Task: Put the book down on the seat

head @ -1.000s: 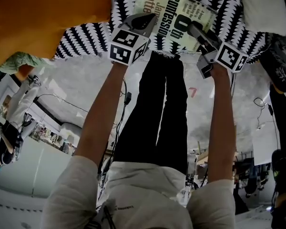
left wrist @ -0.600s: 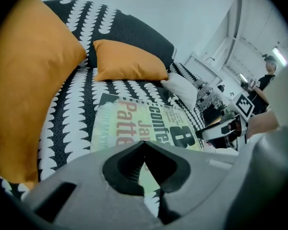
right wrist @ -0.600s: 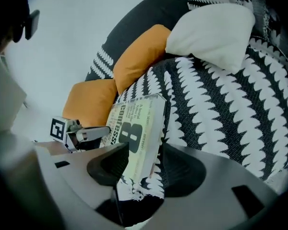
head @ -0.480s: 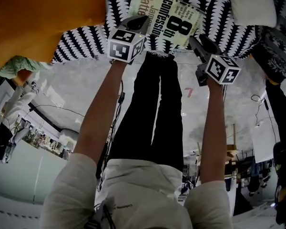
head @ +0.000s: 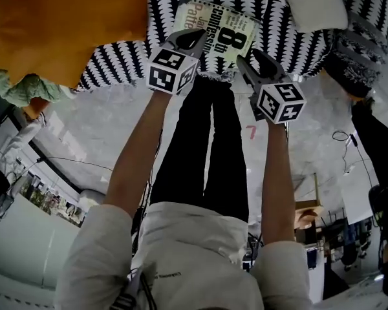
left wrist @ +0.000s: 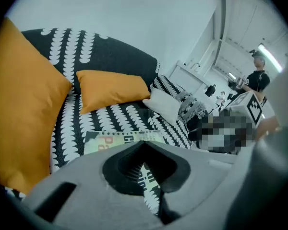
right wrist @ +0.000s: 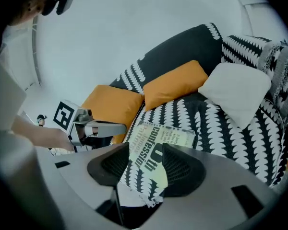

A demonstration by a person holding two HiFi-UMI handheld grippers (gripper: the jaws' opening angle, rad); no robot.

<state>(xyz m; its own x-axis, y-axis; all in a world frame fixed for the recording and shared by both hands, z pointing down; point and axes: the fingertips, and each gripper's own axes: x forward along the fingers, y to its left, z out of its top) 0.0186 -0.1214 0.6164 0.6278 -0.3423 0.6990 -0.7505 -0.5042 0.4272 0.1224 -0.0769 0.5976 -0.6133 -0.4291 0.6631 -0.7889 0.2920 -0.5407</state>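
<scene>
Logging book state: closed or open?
Closed: the book shows its front cover and title, no pages spread, and lies on the patterned seat.

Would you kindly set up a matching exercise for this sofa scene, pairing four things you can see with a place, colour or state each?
Things:
1. book
2. right gripper
3. white cushion
4. seat

Descriptions:
a. black with a white pattern
b. jaws apart
c. lying flat, cover up
d. right of an orange cushion in the right gripper view

Pairs: 1-c, 2-b, 3-d, 4-a.
</scene>
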